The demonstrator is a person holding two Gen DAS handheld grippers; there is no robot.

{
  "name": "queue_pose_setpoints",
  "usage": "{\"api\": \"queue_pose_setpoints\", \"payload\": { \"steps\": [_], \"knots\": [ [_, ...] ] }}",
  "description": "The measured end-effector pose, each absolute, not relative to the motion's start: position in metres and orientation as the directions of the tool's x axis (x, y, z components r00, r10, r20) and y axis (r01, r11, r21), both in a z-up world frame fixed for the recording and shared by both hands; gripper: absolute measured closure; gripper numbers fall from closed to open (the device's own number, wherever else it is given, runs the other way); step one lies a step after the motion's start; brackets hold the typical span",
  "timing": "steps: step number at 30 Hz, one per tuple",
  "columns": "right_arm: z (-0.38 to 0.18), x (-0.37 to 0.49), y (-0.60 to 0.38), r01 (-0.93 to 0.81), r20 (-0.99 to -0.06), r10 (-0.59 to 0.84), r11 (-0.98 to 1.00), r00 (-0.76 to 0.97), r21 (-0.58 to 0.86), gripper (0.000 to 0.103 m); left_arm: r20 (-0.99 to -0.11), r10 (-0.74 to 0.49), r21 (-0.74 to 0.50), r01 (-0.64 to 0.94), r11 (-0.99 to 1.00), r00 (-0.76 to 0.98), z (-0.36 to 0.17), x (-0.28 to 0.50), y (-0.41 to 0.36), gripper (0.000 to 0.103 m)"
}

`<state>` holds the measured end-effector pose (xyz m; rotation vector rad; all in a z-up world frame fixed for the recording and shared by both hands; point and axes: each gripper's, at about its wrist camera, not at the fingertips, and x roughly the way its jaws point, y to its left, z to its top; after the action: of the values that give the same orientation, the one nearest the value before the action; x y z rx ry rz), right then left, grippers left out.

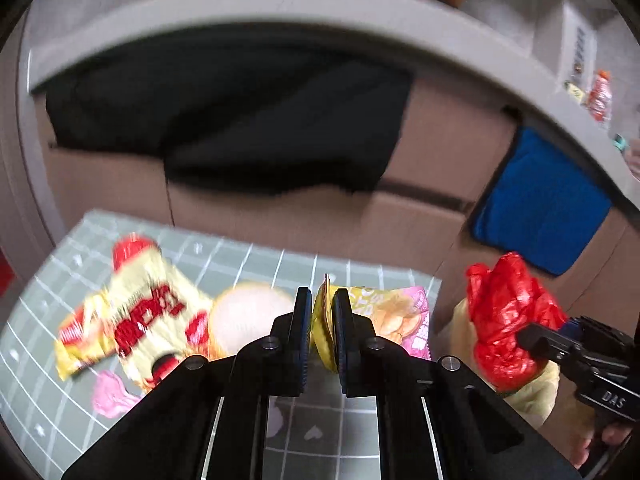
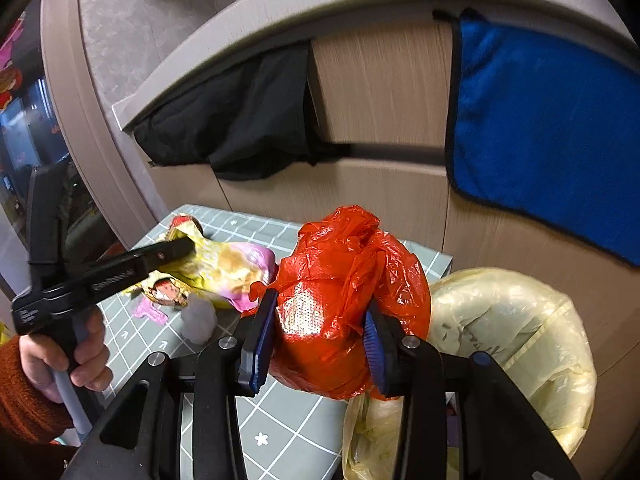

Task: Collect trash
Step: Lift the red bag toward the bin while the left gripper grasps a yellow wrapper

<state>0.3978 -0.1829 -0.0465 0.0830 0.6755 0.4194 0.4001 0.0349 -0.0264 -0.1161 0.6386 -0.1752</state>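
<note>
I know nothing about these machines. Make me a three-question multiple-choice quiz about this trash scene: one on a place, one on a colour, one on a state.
1. Where is the yellowish bin bag?
A. beside the gridded table's edge
B. on the table's middle
C. hanging on the cabinet

2. What colour is the crumpled bag in the right tongs?
A. blue
B. red
C. white

3. What are the left tongs doing?
A. standing empty
B. pinching a chip wrapper
C. holding a cloth

Answers: 1 A, it bulges just past the table's edge. 2 B, red plastic sits between the pads. 3 B, the wrapper's edge is squeezed between them.
</note>
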Motion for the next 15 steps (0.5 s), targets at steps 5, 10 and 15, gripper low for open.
{"api": "queue_pose_setpoints", "payload": {
  "steps": [5,10,15],
  "knots": [
    [-0.027,0.387,-0.197,-0.336,-0.556,0.378,0.924,0.740,0.180,0.066,-0.525,-0.227,-0.117,0.194,0.974,0.821,0.005,0.378,0.007,0.091],
    [-0.009,0.373,-0.223,-0.305,-0.521,0.345,0.938,0.781,0.163,0.066,-0.506,-0.282,-0.124,0.255,0.959,0.815,0.021,0.372,-0.026,0.091],
    [0.002,0.361,-0.254,-0.252,-0.496,0.298,0.954,0.815,0.160,0.066,-0.498,-0.344,-0.134,0.321,0.937,0.796,0.028,0.367,-0.063,0.091]
  ]
}}
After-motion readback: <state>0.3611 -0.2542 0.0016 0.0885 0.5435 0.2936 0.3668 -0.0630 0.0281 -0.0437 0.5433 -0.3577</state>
